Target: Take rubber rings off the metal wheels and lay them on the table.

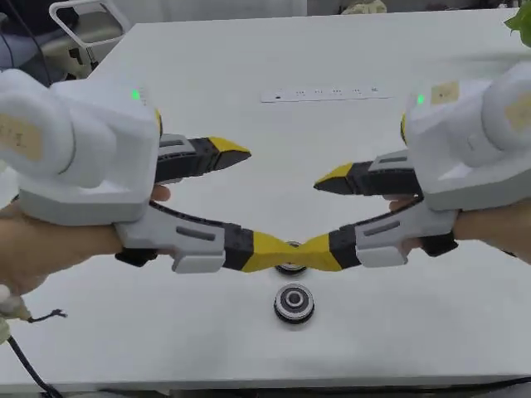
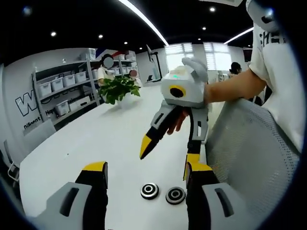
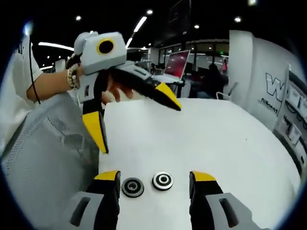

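Two small metal wheels with black rubber rings lie side by side on the white table. The near wheel is in full view; the far wheel is partly hidden under the crossed lower jaw tips. My left gripper and right gripper face each other above them, both open and holding nothing. In the left gripper view the wheels lie on the table between my open left gripper jaws, with the right gripper beyond. In the right gripper view the wheels sit between my open right gripper jaws.
A white power strip lies further back on the table. A chair stands at the far left corner. A potted plant sits at one table end, a laptop at the other. The person's mesh chair is close by.
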A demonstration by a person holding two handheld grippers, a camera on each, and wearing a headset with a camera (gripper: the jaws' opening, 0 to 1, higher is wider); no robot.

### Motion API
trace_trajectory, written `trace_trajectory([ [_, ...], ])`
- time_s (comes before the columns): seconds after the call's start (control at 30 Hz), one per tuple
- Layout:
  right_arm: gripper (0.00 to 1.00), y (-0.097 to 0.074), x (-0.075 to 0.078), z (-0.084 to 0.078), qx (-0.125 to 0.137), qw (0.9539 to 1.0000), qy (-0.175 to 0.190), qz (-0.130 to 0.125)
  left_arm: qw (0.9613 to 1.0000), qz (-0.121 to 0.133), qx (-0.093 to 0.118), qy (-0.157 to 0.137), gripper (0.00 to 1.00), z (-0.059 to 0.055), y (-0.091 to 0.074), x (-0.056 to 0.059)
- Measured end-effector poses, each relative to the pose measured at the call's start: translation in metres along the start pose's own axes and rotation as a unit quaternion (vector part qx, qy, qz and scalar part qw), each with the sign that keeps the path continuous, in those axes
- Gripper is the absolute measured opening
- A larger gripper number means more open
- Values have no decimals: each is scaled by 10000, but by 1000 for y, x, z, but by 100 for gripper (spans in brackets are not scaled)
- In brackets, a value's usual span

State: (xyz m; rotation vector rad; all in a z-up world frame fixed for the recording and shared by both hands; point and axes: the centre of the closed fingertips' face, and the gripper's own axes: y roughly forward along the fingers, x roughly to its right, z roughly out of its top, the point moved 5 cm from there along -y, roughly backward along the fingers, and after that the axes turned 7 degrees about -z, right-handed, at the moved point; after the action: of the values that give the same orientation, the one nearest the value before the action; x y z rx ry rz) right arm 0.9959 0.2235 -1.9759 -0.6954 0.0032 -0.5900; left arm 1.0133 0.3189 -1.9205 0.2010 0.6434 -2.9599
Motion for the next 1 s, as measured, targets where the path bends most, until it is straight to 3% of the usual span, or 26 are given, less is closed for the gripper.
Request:
trace_trajectory([
  [0.07, 54, 6, -10, -13, -86, 9997, 3, 232, 9999, 54, 73, 88, 57, -8, 9, 3],
  [0.13, 51, 9, -17, -19, -183, 9986, 140, 475, 9998, -65, 159, -67, 51, -16, 15, 9],
  [0.2, 49, 13, -19, -24, -229, 9982, 160, 530, 9995, -291, -70, -24, 46, -29, 19, 17],
  [0.3, 46, 18, -21, -30, -278, 9974, 258, 611, 9992, -343, -169, -126, 43, -39, 23, 22],
  [0.37, 44, 20, -24, -33, -223, 9966, 378, 693, 9982, -494, -165, -287, 42, -43, 28, 26],
  [0.5, 38, 23, -26, -38, -191, 9951, 575, 776, 9973, -550, -124, -473, 34, -50, 37, 29],
  [0.67, 34, 28, -28, -44, -144, 9936, 798, 781, 9948, -721, -411, -591, 31, -67, 43, 36],
  [0.73, 33, 30, -29, -46, -161, 9926, 897, 799, 9922, -833, -628, -688, 29, -78, 46, 40],
  [0.8, 31, 30, -31, -47, -169, 9920, 944, 826, 9911, -885, -876, -467, 23, -84, 47, 41],
  [0.83, 31, 31, -32, -47, -176, 9919, 942, 836, 9917, -861, -884, -369, 22, -85, 48, 41],
  [1.0, 28, 32, -34, -47, -167, 9924, 886, 842, 9901, -908, -963, -461, 18, -91, 52, 44],
])
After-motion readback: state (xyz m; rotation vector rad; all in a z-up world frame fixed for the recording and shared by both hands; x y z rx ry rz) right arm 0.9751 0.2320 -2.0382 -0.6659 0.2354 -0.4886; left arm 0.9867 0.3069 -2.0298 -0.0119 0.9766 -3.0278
